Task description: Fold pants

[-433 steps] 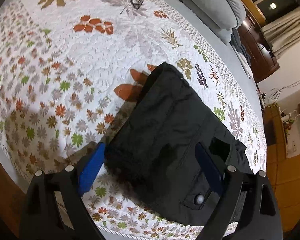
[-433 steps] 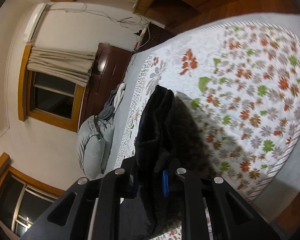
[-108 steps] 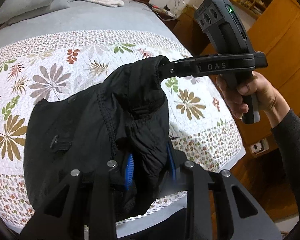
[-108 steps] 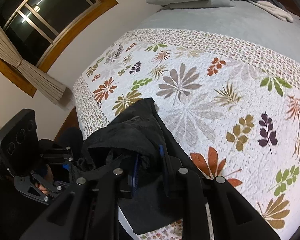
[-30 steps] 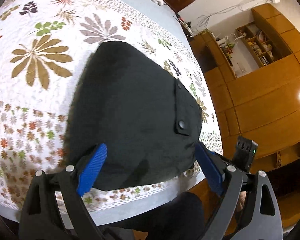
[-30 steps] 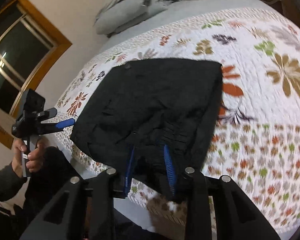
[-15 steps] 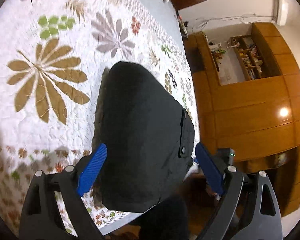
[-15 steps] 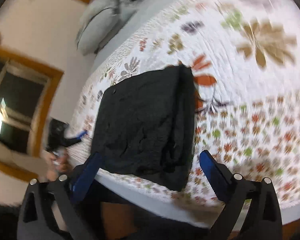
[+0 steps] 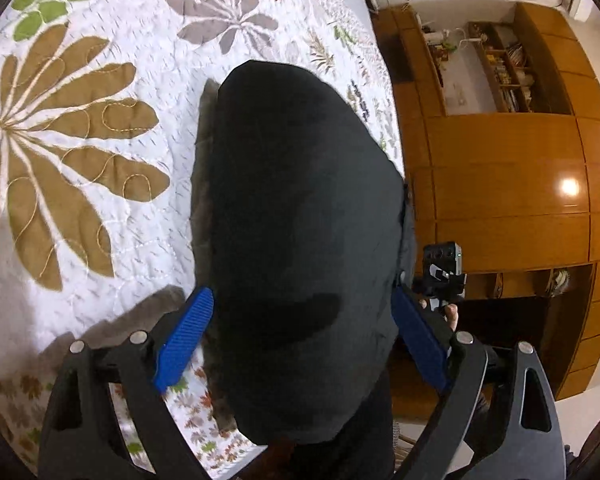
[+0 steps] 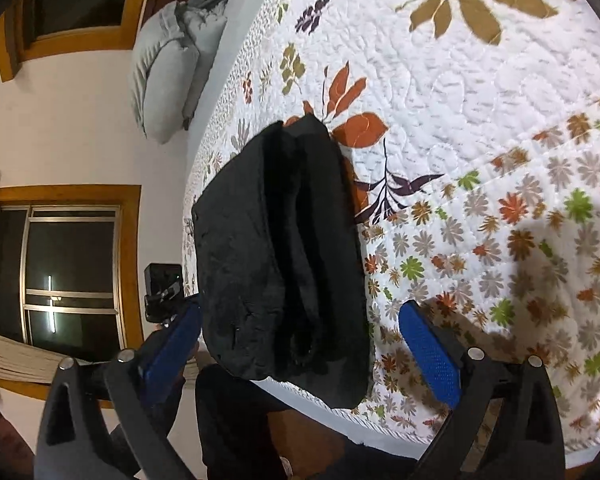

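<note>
Black pants (image 9: 300, 232) lie folded in a compact bundle at the bed's (image 9: 80, 208) near edge, so the work looks finished. Left gripper (image 9: 300, 344) and right gripper (image 10: 300, 344) both hover with jaws spread wide, the right's having just opened, pinching nothing.

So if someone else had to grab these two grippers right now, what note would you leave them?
Left gripper: open, nothing gripped.
Right gripper: open; its jaws have just been opening, pads clear of the cloth.
The black pants lie in a compact folded bundle near the edge of the floral quilt, held by neither gripper.
Done: the folding looks complete.
Left: probably just check that the bundle is tidy, perhaps press it flat.
</note>
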